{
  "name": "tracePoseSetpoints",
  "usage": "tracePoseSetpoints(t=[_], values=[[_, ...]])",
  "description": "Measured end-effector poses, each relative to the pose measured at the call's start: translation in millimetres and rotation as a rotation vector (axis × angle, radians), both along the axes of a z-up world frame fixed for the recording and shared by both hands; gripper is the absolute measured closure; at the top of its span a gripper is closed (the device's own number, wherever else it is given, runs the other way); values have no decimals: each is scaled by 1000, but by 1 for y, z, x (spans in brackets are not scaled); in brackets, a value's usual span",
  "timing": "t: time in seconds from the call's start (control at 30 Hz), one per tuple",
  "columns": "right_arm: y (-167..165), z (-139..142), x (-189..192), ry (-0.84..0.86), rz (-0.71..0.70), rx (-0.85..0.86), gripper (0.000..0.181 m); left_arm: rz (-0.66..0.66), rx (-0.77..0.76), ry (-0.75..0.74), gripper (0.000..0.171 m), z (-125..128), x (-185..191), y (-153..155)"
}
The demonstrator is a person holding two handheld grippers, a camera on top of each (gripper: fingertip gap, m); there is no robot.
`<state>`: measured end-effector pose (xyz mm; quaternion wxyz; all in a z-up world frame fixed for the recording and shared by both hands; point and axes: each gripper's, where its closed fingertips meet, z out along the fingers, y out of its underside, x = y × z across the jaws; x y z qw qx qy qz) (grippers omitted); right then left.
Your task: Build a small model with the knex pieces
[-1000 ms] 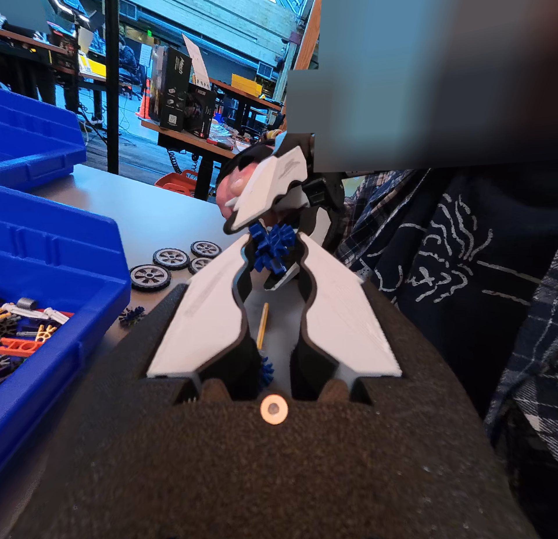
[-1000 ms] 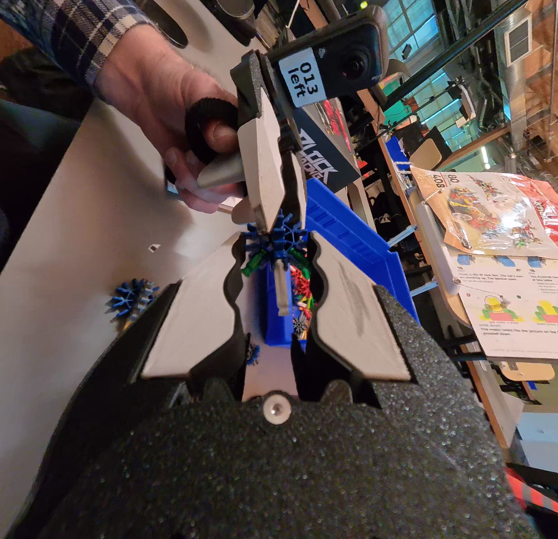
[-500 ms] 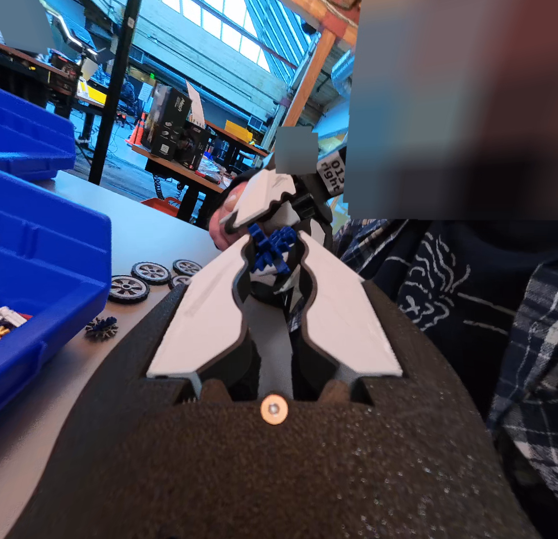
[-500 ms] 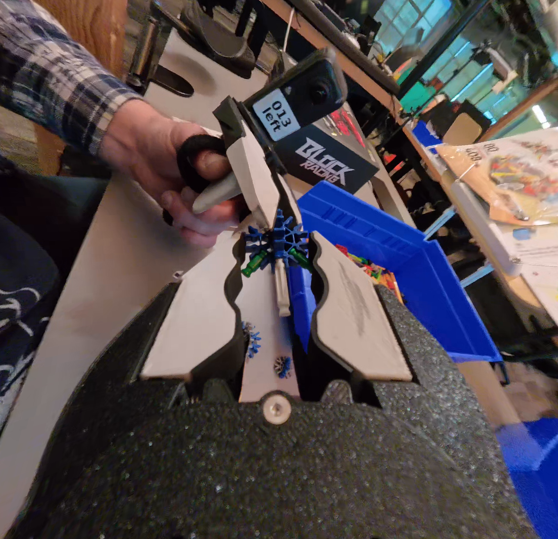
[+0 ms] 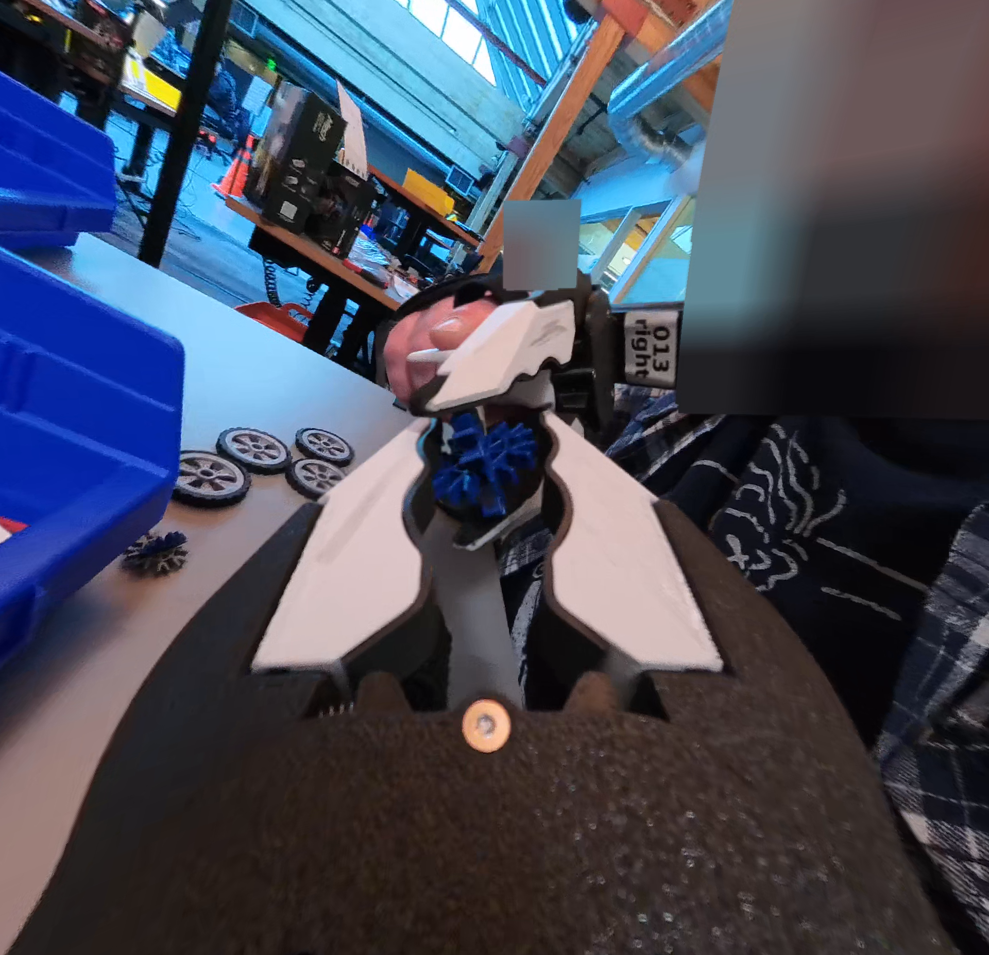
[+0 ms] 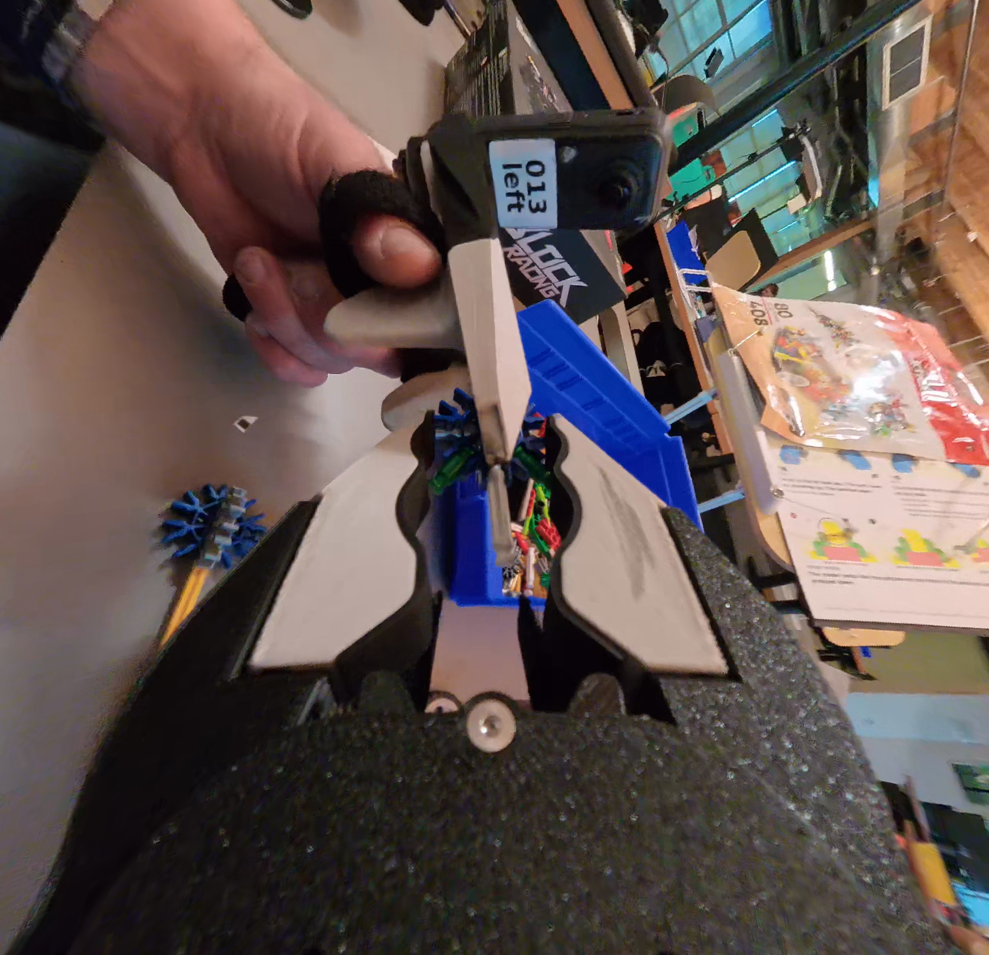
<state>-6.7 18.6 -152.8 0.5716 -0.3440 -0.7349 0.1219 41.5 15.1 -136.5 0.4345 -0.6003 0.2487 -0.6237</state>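
**Both grippers meet on one blue snowflake connector, held above the table**

Left gripper (image 5: 484, 450) — its white fingers close in on either side of a blue snowflake-shaped connector (image 5: 484, 466), which sits right at the tips. Jaws clamped on that piece, as far as the left wrist view shows.

Right gripper (image 6: 484, 447) — comes at the same piece from the opposite side, seen in the left wrist view turned roughly crosswise to the left one. In its own view the blue connector lies between its tips, with a short green rod (image 6: 452, 469) and a grey rod (image 6: 500, 517) sticking out of it. The left gripper's finger crosses in front, so whether the right jaws press the piece or only flank it, I cannot tell.

A hand (image 6: 257, 180) grips the left tool's handle, thumb through a black loop.

Around them:
- Grey table (image 5: 257, 340), the held piece raised off it.
- Four small grey-spoked wheels (image 5: 257, 461) lying flat, close together, left of the left gripper.
- A second cluster of blue and grey snowflake connectors (image 6: 214, 522) on a yellow rod (image 6: 184, 603), lying on the table — well apart from the held piece.
- Blue bin (image 6: 594, 394) beyond the fingertips, filled with mixed coloured parts.
- Printed instruction sheets (image 6: 877, 522) on a stand at right.
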Motion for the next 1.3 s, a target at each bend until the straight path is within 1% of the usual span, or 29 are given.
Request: tracePoseSetpoints(t=[0.07,0.13,0.27,0.4,0.57,0.67,0.8,0.9,1.03,1.1,1.17,1.23,1.3], values=[[0,-1,1,-5,0,28,143,16,33,40,146,0,1,-1],[-1,-1,2,3,10,23,142,30,49,78,147,-1,2,-3],[-7,0,5,-3,36,12,141,37,79,100,148,0,3,-9],[-15,1,5,1,64,-28,142,22,96,109,149,2,3,-16],[-23,6,8,24,112,-148,142,13,128,128,147,6,5,-22],[-22,4,8,19,92,-121,142,34,131,144,148,4,6,-21],[-16,5,7,28,37,-14,143,84,143,175,149,3,4,-17],[-18,4,8,31,48,-15,141,81,138,171,149,2,5,-19],[-22,7,9,49,85,-69,141,54,146,177,148,5,7,-23],[-22,8,10,66,92,-62,141,39,134,184,147,5,9,-23],[-21,9,11,78,82,-48,141,48,152,191,147,6,10,-21],[-21,10,11,75,83,-38,142,23,133,171,147,6,11,-22],[-21,10,11,70,78,-19,142,31,134,167,147,6,11,-22]])
